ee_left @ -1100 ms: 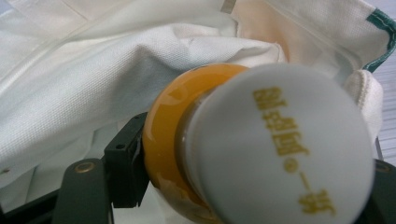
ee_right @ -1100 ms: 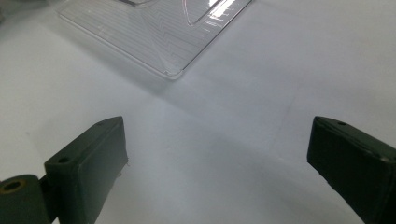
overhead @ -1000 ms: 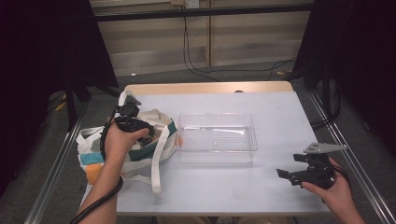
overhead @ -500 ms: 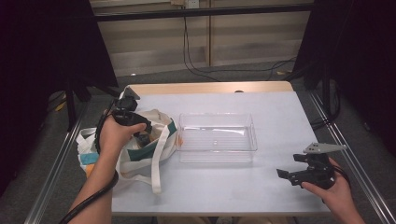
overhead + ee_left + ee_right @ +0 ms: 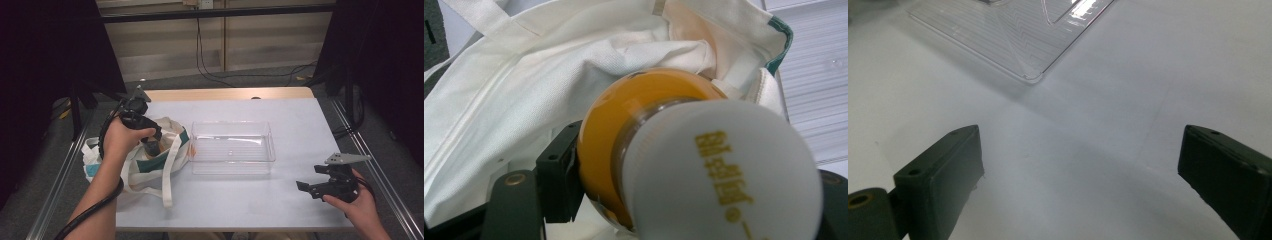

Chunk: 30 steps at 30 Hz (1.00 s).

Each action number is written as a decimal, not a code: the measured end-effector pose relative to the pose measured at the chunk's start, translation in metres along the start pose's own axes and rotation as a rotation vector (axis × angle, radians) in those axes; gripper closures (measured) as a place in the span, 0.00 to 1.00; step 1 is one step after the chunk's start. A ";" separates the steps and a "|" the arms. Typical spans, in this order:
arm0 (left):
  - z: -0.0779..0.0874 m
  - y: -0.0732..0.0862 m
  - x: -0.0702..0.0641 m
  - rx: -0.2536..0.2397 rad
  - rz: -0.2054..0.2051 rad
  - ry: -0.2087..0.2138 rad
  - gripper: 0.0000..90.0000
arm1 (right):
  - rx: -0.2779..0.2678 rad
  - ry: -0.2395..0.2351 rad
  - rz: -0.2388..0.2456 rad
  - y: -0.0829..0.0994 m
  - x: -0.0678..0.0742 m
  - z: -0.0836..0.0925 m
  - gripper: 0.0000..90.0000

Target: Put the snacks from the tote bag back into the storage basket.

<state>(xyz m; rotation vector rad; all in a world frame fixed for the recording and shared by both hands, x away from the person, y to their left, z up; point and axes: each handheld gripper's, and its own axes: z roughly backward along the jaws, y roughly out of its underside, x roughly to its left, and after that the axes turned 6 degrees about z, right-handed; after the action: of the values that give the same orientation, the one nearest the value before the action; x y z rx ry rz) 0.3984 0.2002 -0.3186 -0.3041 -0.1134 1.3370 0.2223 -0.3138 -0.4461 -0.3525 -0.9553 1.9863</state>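
Left tool: mine, held over the mouth of the tote bag near the left edge of the tabletop; its jaws are clamped on the bottle.
Bottle: rounded, full of orange liquid, with a white cap that bears yellow lettering; it sits between my left tool's jaws, with the black pad pressed against its side in the left gripper view. In the high view it is a small dark shape just under the tool, above the bag's opening.
Tote bag: cream cloth with green trim, slumped at the left edge of the tabletop, one strap trailing toward the near edge.
Clear bin: see-through plastic, in the middle of the tabletop, just right of the bag.
Right tool: mine, near the front right corner of the tabletop, well apart from the bin; its jaws stand wide apart with nothing between them but bare tabletop.
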 end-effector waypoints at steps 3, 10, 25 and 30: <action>0.004 -0.002 -0.001 0.004 -0.005 0.001 0.34 | 0.001 0.000 -0.002 0.000 0.000 0.000 0.05; 0.015 -0.006 -0.005 0.012 -0.007 0.000 0.34 | 0.004 -0.007 -0.004 0.000 0.000 0.000 0.04; 0.030 -0.013 -0.009 0.017 -0.028 0.016 0.34 | 0.000 -0.026 0.005 0.000 0.000 0.000 0.02; 0.036 -0.015 -0.012 0.021 -0.037 0.024 0.34 | 0.004 -0.026 0.006 0.000 0.000 0.000 0.02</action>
<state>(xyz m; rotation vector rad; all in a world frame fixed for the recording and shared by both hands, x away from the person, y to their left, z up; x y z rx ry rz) 0.4009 0.1910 -0.2790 -0.2988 -0.0845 1.2968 0.2222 -0.3140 -0.4465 -0.3291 -0.9676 2.0026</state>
